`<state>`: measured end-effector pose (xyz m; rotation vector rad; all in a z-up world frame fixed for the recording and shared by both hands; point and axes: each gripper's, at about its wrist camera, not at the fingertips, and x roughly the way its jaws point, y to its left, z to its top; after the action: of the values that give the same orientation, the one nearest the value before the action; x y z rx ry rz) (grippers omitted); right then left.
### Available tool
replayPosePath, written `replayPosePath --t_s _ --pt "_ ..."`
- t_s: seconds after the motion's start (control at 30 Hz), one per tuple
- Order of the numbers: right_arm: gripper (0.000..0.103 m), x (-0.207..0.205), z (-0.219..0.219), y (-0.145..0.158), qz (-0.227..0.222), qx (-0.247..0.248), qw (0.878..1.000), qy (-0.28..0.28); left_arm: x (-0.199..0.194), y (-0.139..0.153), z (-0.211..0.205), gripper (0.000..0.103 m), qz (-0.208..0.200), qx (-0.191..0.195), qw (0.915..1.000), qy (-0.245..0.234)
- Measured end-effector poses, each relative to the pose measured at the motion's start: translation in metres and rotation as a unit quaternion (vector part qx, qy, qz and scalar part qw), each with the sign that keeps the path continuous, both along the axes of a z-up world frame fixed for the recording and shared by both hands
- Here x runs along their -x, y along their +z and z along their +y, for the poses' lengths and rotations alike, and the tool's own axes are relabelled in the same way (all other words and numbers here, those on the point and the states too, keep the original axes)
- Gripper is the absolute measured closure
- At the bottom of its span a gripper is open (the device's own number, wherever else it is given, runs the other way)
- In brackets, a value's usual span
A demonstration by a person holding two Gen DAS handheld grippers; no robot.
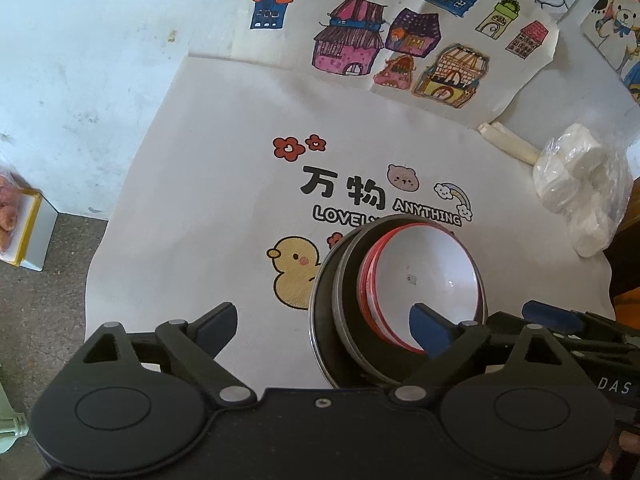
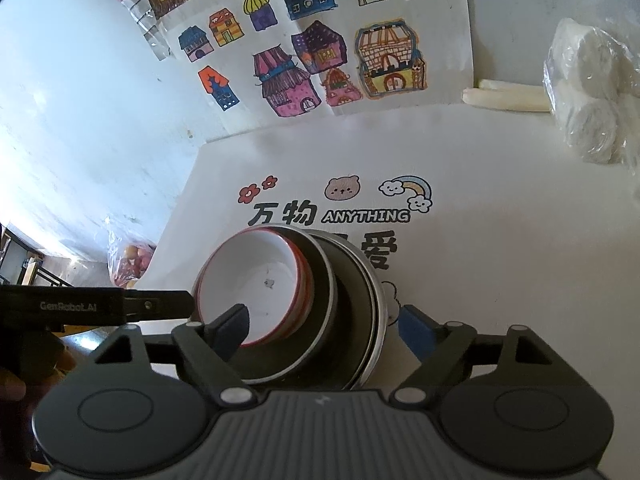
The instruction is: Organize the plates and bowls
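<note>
Evidently late in stacking: white bowl [image 1: 424, 280] nested in dark dishes [image 1: 340, 320], mouths up, round so no long axis, near the cloth's [image 1: 200, 208] front edge. Left gripper [image 1: 324, 326] and right gripper [image 2: 322, 326] both spread wide, holding nothing. Next probably squaring the stack.

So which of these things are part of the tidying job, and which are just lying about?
Part of the job:
- white bowl with red rim
- black dishes nested under it
- left tool, right tool, both open

Just lying about:
- printed cloth
- house drawings
- plastic bag of white rounds
</note>
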<state>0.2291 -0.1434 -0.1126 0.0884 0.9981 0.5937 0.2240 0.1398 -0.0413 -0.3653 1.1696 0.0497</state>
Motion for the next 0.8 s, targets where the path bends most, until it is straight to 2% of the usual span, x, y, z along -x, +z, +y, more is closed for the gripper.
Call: replayPosePath --t_s 0.17,0.33,0.6,0.8 --pt "0.01 0.001 -0.001 0.002 -0.005 0.0 1.0 -0.003 0.0 0.001 0.001 0.003 -0.003 0.002 1.0 0.004" --pt "0.005 0.003 -0.005 0.001 -0.006 -0.001 1.0 -0.008 0.001 0.001 0.0 0.002 -0.008 0.003 0.9999 0.005" --pt "0.001 0.008 -0.011 0.0 -0.01 0.003 1.0 -0.022 0.001 -0.002 0.0 0.001 -0.005 0.005 1.0 -0.002" --pt "0.0 0.009 -0.015 0.003 -0.023 0.002 0.999 -0.025 0.001 0.001 -0.001 0.001 -0.017 0.003 0.9998 -0.004"
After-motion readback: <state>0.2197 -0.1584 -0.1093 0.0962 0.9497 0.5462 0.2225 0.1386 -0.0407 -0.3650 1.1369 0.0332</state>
